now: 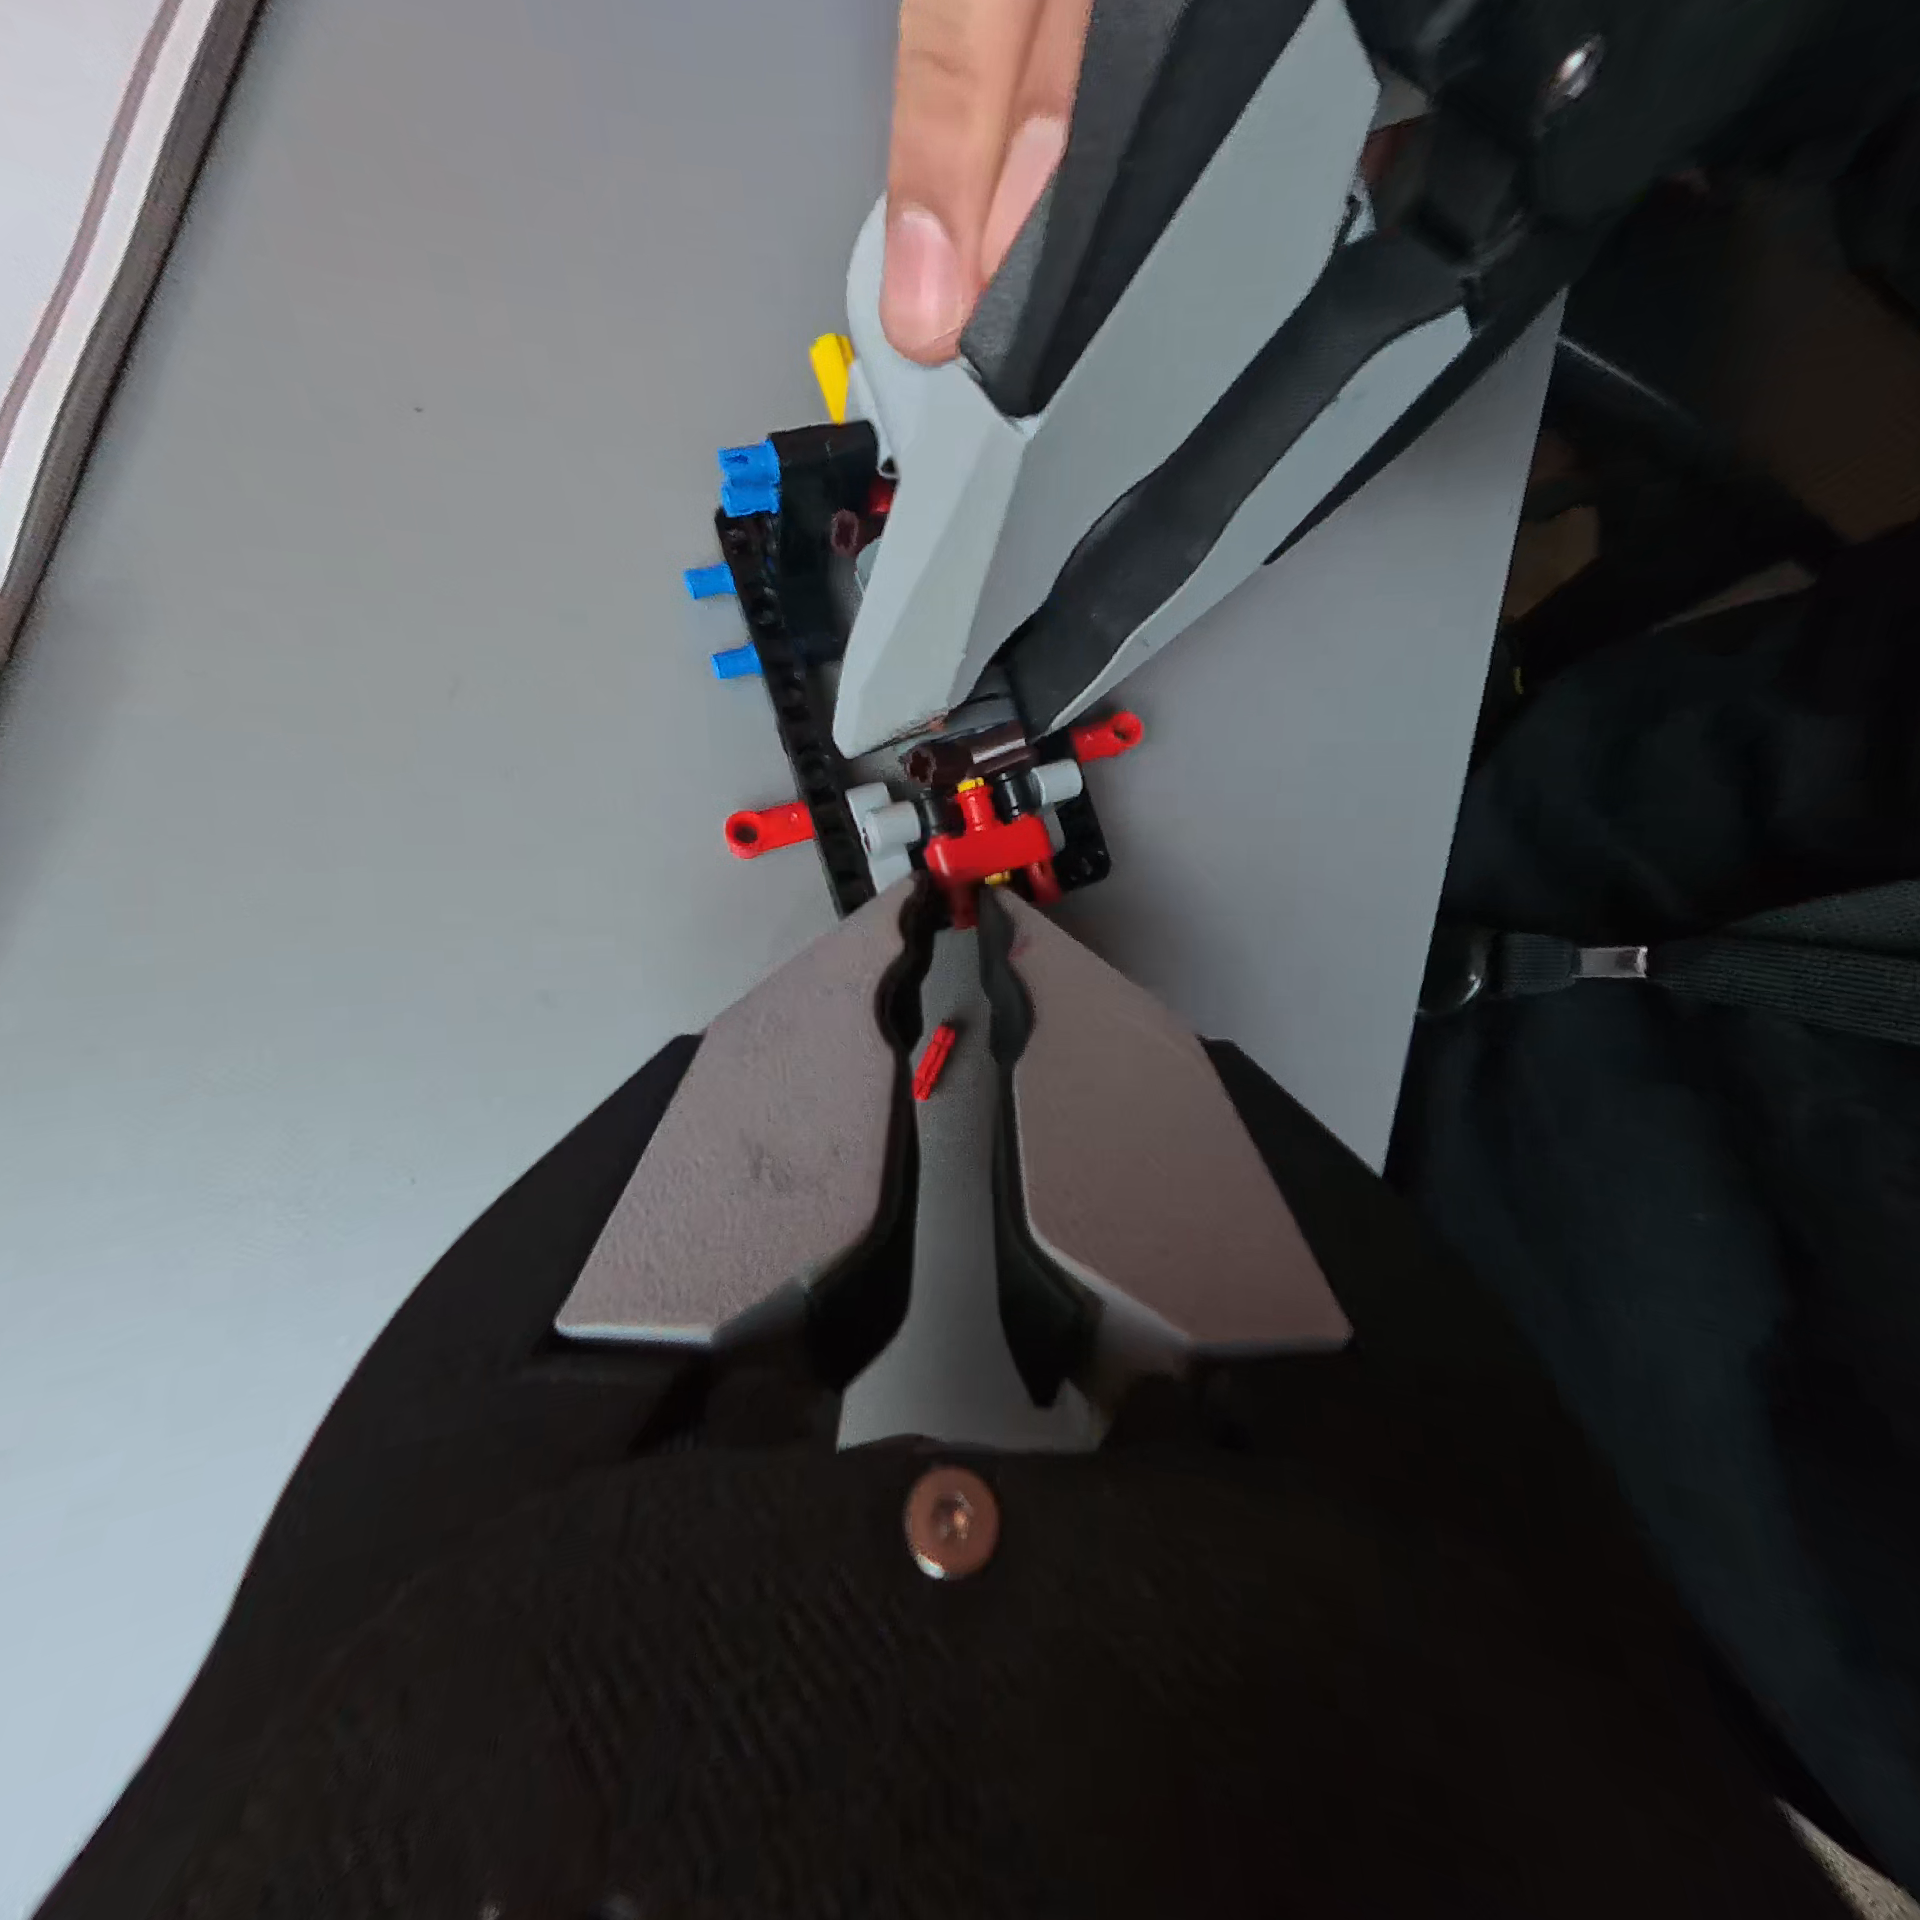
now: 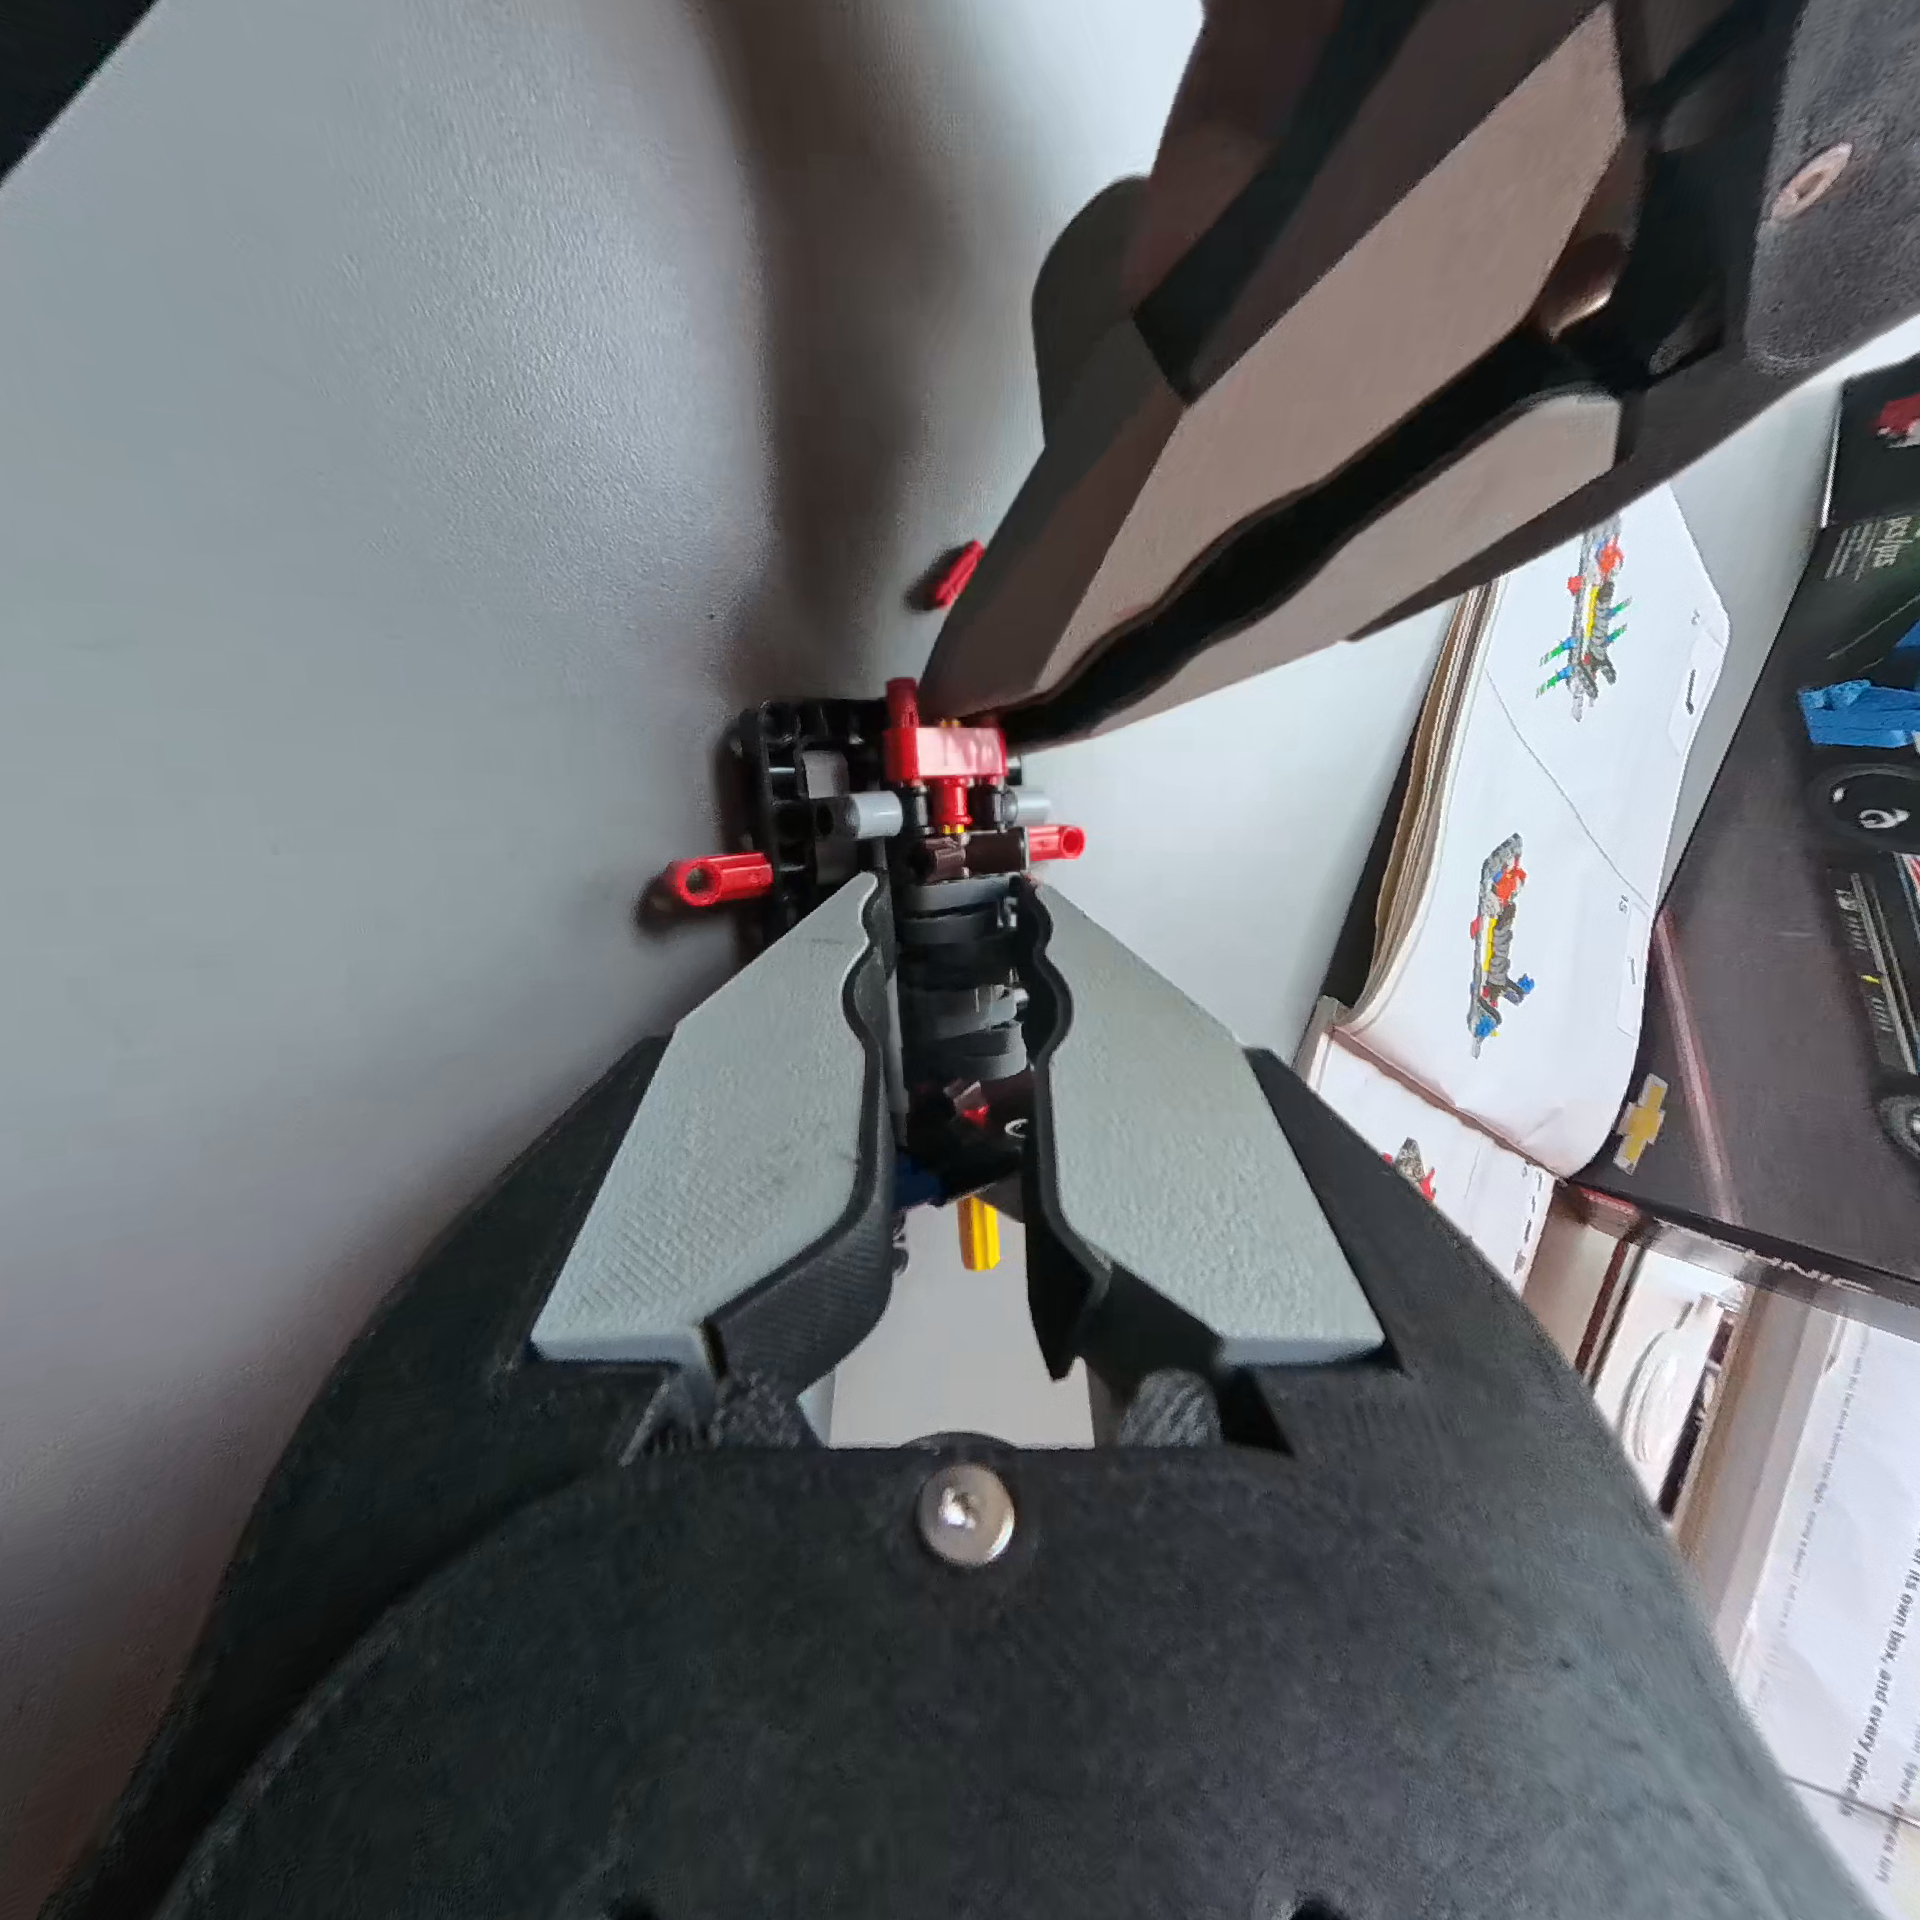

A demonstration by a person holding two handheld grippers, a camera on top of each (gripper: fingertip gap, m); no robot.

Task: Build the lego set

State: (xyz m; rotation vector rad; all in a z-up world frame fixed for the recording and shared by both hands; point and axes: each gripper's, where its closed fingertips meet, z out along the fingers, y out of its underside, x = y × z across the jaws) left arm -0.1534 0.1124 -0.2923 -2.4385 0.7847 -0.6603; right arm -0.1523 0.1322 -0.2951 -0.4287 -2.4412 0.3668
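A partly built lego assembly (image 1: 805,665) lies on the grey table: a black frame with blue pins, red pins and a yellow axle (image 1: 829,369). My right gripper (image 2: 951,888) is shut on the assembly's black middle section (image 2: 951,997); it also shows in the left wrist view (image 1: 935,717), coming in from the upper right. My left gripper (image 1: 958,902) is shut on the stub of a red connector piece (image 1: 987,847) at the assembly's end. It also shows in the right wrist view (image 2: 945,707), touching that red piece (image 2: 945,758). A loose red pin (image 1: 933,1060) lies on the table below my left fingers.
A person's fingers (image 1: 956,208) rest on the right gripper. An open instruction booklet (image 2: 1538,883) and a dark lego box (image 2: 1818,987) lie at the right in the right wrist view. The table edge (image 1: 1455,831) runs close by, with dark clothing beyond it. Both grippers' tips are close together, under 4 cm apart.
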